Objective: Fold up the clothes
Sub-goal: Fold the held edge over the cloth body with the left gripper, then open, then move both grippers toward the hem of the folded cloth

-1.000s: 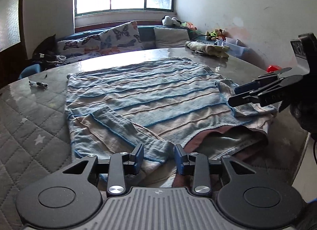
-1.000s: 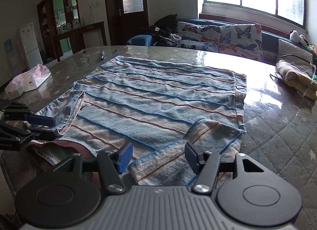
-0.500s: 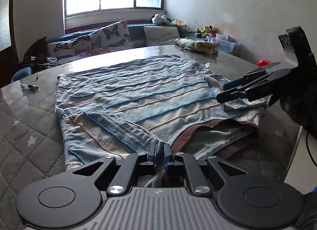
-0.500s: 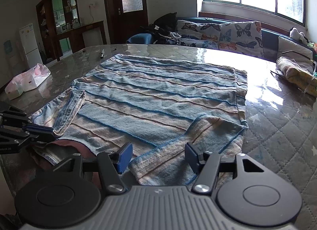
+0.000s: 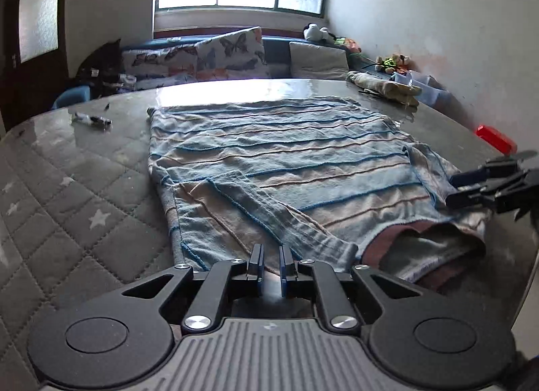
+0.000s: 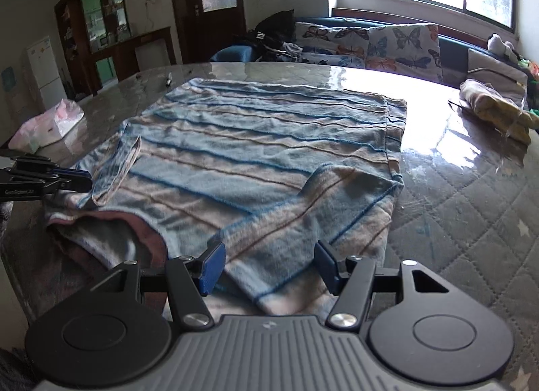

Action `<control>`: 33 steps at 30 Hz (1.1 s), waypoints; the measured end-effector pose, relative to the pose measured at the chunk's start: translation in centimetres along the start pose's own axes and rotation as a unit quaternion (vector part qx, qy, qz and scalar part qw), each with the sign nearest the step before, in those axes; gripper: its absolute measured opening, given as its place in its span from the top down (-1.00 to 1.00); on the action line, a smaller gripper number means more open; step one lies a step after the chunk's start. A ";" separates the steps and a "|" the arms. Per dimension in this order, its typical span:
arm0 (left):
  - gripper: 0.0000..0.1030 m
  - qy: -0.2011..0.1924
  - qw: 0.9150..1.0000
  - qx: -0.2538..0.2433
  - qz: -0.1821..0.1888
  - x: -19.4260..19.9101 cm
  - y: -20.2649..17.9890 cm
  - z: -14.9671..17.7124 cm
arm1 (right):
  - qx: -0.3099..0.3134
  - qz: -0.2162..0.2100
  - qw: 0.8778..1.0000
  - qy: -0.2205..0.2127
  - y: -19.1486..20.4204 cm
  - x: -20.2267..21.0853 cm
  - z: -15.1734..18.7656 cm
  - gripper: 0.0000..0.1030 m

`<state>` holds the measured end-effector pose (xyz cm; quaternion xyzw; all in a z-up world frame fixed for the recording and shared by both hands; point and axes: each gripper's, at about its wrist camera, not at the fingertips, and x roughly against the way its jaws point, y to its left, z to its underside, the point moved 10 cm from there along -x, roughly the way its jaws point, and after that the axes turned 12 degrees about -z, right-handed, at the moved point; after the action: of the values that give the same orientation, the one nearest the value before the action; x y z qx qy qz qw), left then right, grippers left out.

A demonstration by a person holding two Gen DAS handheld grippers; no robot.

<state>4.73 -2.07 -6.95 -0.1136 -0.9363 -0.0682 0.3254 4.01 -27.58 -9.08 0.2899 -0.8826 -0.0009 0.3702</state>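
Fuzzy striped sweater (image 5: 269,155) lies flat. Left gripper (image 5: 270,268), just reopened slightly, apparently pinches its sleeve; right gripper (image 6: 267,264) remains spread.

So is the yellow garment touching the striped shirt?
Apart. The right wrist view shows a strip of bare shiny table between the striped shirt and the yellow garment.

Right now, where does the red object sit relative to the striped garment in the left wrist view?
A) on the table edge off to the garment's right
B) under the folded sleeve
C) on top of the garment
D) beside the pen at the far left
A: the red object lies on the bare table near its right edge, clear of the striped garment.
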 end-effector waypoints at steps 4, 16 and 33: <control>0.18 -0.014 1.000 -0.001 -0.008 0.2 0.0 -0.9 | 0.004 0.005 1.000 -0.013 -0.6 0.1 -1.3 -0.28; 0.13 -0.009 0.999 0.019 -0.038 -2.9 1.7 -3.0 | 0.006 0.009 1.000 -0.016 -3.4 -4.0 -5.3 -0.40; 0.06 -0.011 0.999 0.019 -0.048 -2.9 2.3 -2.8 | 0.018 -0.035 0.999 0.004 0.5 -2.6 -2.1 -0.40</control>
<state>9.22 -0.93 -6.46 -0.0629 -0.9452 -0.0646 0.3137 6.54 -25.36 -9.14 0.3275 -0.8701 0.0028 0.3682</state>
